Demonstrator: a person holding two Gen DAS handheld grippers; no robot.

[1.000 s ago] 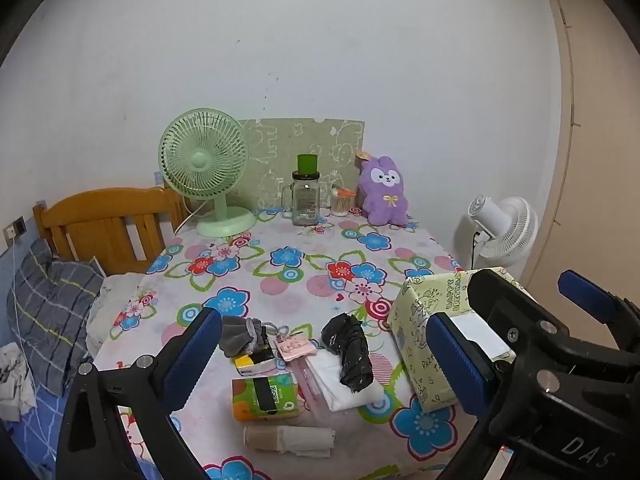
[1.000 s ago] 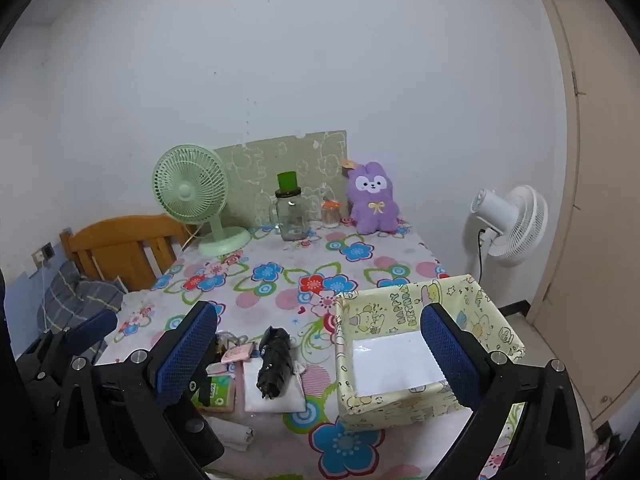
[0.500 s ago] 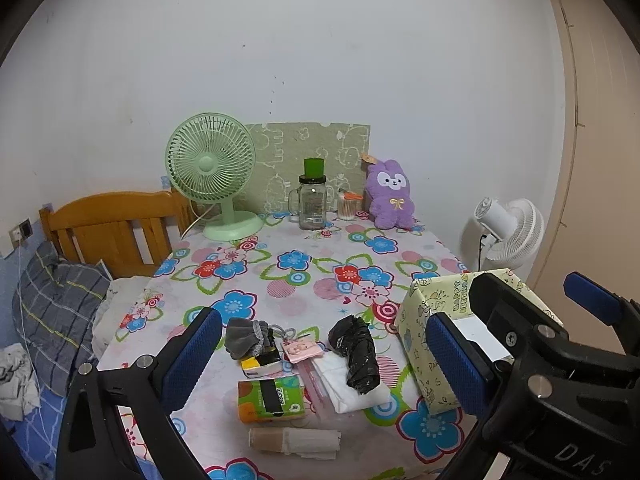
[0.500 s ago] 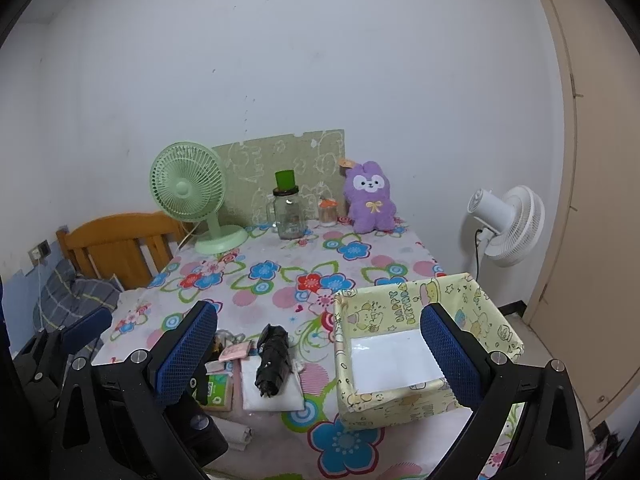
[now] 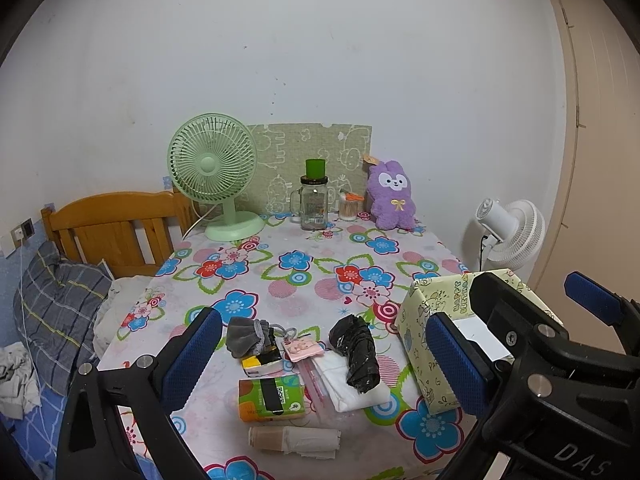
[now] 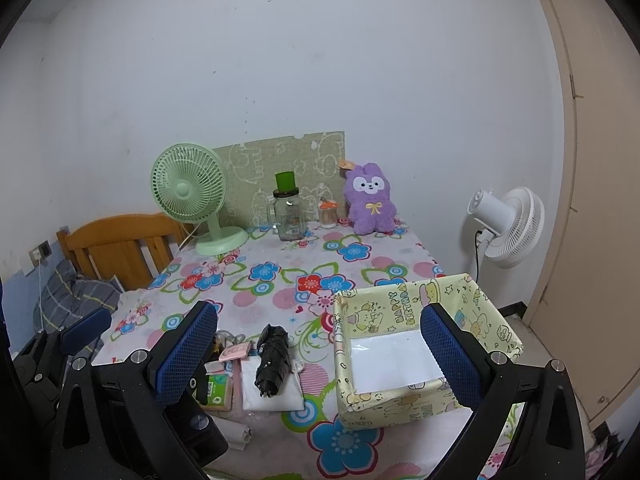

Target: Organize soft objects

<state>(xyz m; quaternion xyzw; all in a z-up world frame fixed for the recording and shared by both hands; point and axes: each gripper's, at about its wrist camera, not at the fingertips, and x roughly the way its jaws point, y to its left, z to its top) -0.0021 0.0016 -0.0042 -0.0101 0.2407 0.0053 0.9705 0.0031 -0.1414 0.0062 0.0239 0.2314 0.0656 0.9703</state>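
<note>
Pre-grasp stage, nothing picked yet. Left gripper [image 5: 320, 364] and right gripper [image 6: 320, 360] both hovering above the near tabletop [image 5: 304, 280] edge, jaws spread wide, both empty.

Soft items clustered near front edge: grey sock bundle [image 5: 246, 334], black crumpled bag [image 5: 358, 354] lying on folded white cloth [image 5: 352, 388], green tissue pack [image 5: 272, 398], rolled beige cloth [image 5: 292, 438] closest to edge. Small yellow-black item [image 5: 260, 362] and pink tag with keyring [image 5: 302, 348] wedged in the same pile. Presumably not soft, best left alone.

Likely destination: yellow paper-wrapped box [image 6: 420, 352], open top, empty inside, just right of pile.

Next move, judged: drop one gripper onto a top-layer item, probably black bag, pinch, carry right into box. Needs a deep bite; limp material slips.

Obstacles: bag touching cloth, may drag it along. Keyring tangled near socks. Right gripper body blocking box's near corner in left view.

Far end, well apart: green fan [image 5: 214, 176], glass jar [image 5: 314, 204], purple plush [image 5: 390, 196]. Plush also soft, long reach.
</note>
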